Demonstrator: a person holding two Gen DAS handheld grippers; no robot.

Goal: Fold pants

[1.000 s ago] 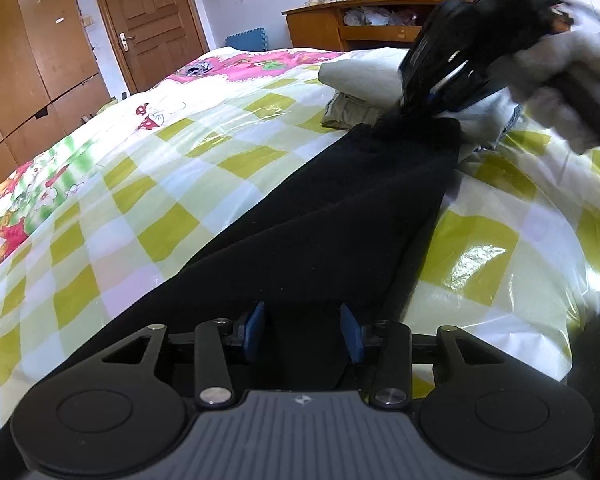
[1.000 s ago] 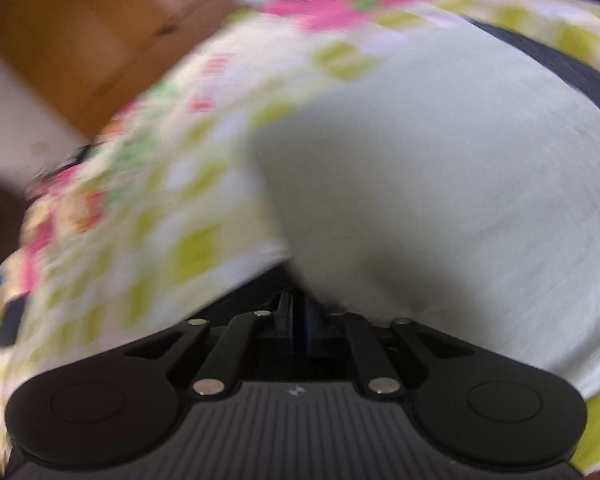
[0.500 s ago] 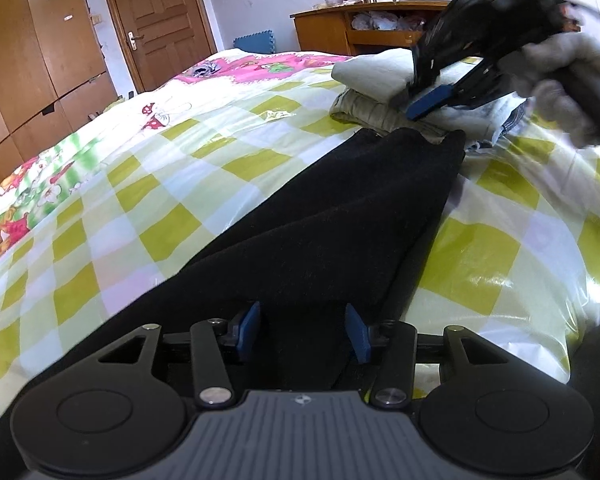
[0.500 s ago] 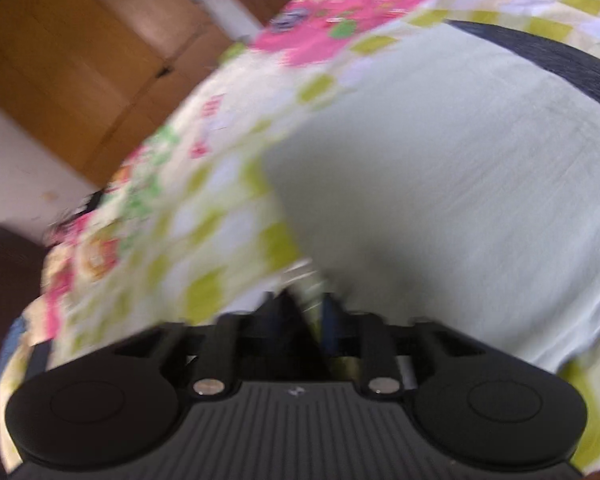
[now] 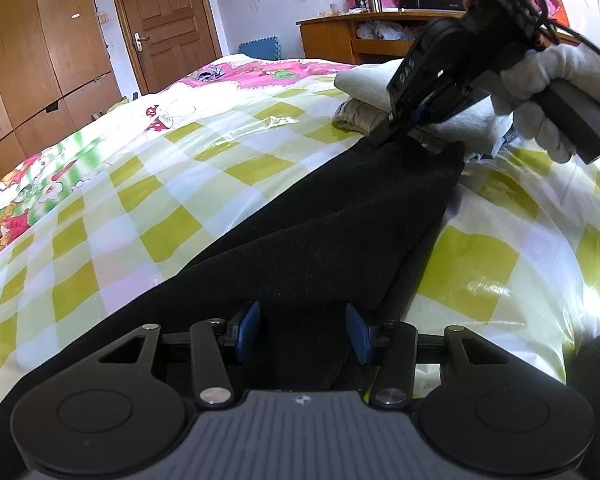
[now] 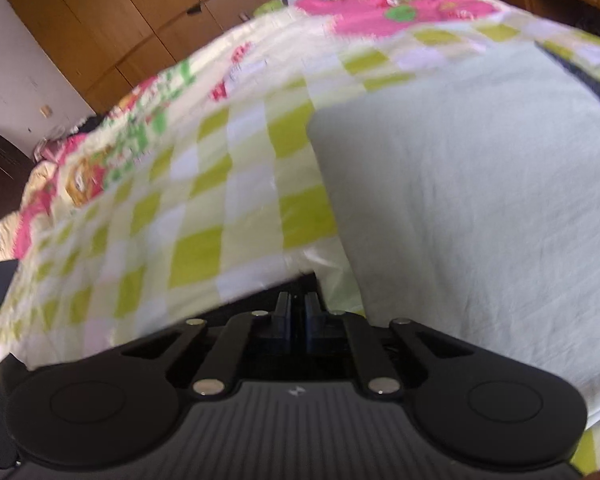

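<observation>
Right gripper (image 5: 396, 130), at one o'clock, clamped on the black pants' (image 5: 320, 240) far end; left gripper (image 5: 302, 332) apart, straddling them.

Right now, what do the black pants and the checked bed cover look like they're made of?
The black pants look like a thick, matte knit or fleece: no shine, soft fuzzy surface, rounded folds. The checked bed cover looks like printed fabric under a clear plastic sheet, or a glossy coated cloth: bright glare patches and fine crinkles show across it. Which one is hard to tell.

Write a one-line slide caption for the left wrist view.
Right tool pinches the far end of the black pants on the checked bedspread; left tool waits open at the near end.
</observation>
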